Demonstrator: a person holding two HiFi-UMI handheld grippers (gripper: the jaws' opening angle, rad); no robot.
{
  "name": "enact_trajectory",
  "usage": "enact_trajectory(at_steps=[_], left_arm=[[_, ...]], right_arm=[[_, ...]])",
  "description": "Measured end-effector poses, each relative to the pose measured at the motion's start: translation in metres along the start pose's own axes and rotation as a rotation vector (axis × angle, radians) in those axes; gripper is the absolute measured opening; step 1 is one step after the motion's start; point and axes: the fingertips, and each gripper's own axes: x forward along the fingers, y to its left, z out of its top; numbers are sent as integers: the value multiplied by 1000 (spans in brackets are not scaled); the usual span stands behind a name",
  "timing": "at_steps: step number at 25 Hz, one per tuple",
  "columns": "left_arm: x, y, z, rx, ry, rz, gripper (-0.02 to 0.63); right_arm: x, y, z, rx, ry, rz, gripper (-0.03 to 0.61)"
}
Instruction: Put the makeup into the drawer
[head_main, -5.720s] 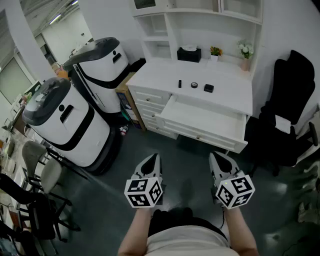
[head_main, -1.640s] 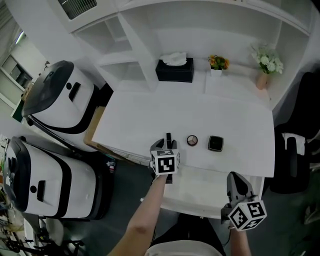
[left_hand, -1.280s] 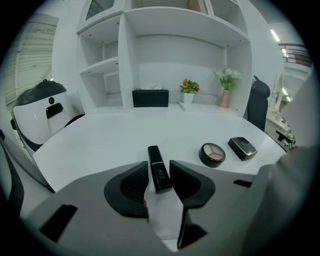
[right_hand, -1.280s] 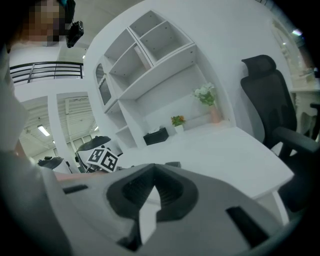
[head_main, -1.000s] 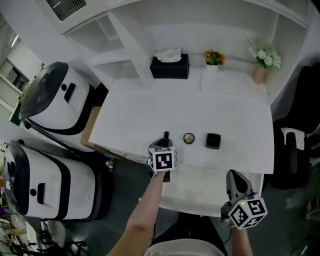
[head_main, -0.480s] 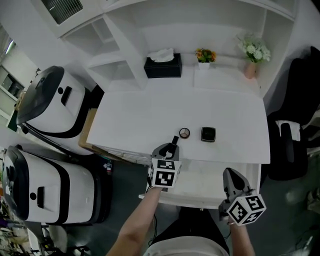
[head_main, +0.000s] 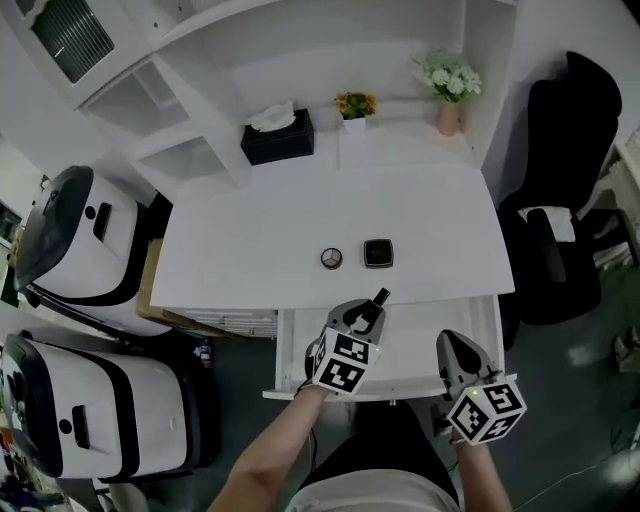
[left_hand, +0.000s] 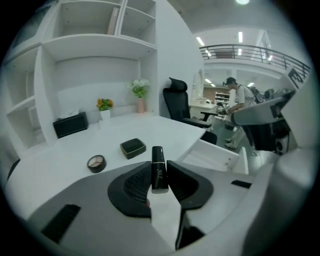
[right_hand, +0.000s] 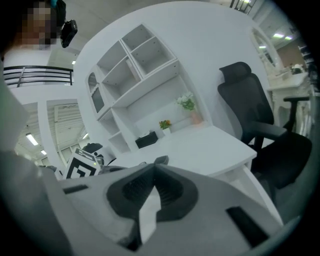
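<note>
**Head view**
- Drawer (head_main: 420, 338): is standing pulled out from under the front edge of the table (head_main: 300, 215), its white floor showing.
- Left gripper (head_main: 368, 312): is hovering over the middle of the drawer, pointing toward the drawer's back.
- Lipstick (head_main: 380, 298): is sticking out of the left gripper's tip as a black tube, over the drawer's back edge.
- Right gripper (head_main: 452, 346): is hanging over the drawer's right front part, well apart from the lipstick.
- Round compact (head_main: 332, 258) and square compact (head_main: 378, 253): are lying side by side on the table just behind the drawer, the round one on the left.
- Tissue box (head_main: 277, 138): is sitting far behind the drawer, at the back of the table.
- Chair (head_main: 565, 200): is standing to the right of the drawer.

**Left gripper view**
- Fingers (left_hand: 135, 184): are pinching the lipstick, which is keeping them a narrow way apart. The tube is standing upright between the dark pads.
- Compacts: are lying on the table to the left of the drawer, beyond the fingers.
- Drawer: is showing open to the right of the fingers.

**Right gripper view**
- Fingers (right_hand: 132, 191): are resting with their tips together, gripping nothing.
- Left gripper's marker cube (right_hand: 80, 169): is showing to the left of these fingers.
</note>
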Motion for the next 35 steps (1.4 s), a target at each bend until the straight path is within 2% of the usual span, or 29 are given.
enact_trajectory(at_steps=[8,17,26,35], left_arm=[[38,-95,1,229,51,-269,97],[89,-165,-19,446,126,-486,97],[129,-191,-56,535,212,-586,97],[151,-193,-86,581,278,-629,98]], right_arm=[[-37,-42,0,54,-52,-135,2],[-61,-86,-2,108,-74,-253,2],[-71,-111,-12,138,-59,-319,2],[-72,-123,-23,162,-28,-358,2]])
